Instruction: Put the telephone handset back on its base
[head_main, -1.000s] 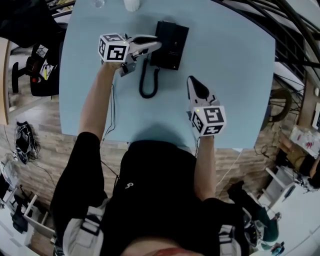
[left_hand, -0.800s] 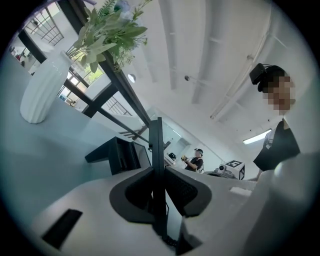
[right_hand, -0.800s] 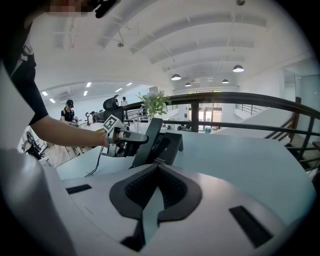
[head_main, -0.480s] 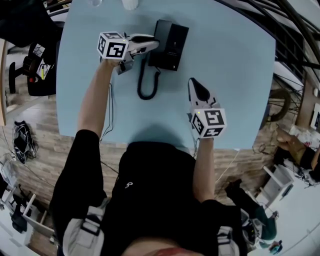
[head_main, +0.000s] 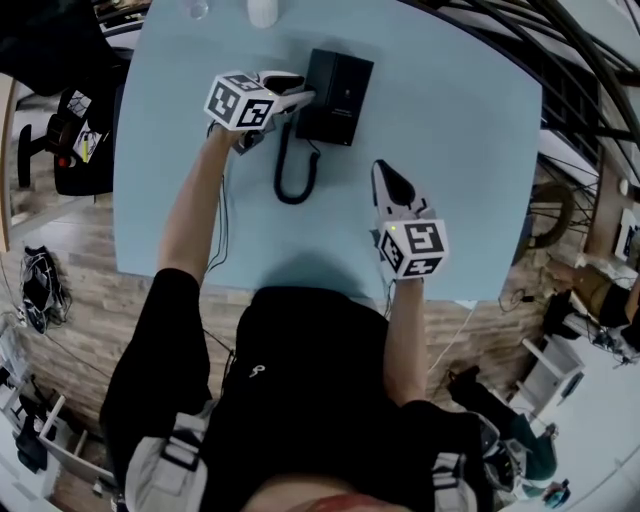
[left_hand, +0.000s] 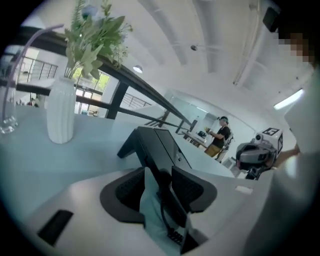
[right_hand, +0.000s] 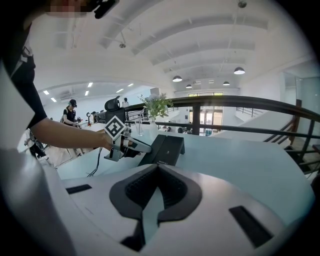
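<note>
Left tool is opening, the handset loose between its jaws on the base; withdraw clear of the cord. Right tool closed, empty.

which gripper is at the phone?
The left gripper: its tip is at the telephone's left side, jaws opening with the handset between them. The right gripper sits apart, nearer the person, jaws together, empty.
</note>
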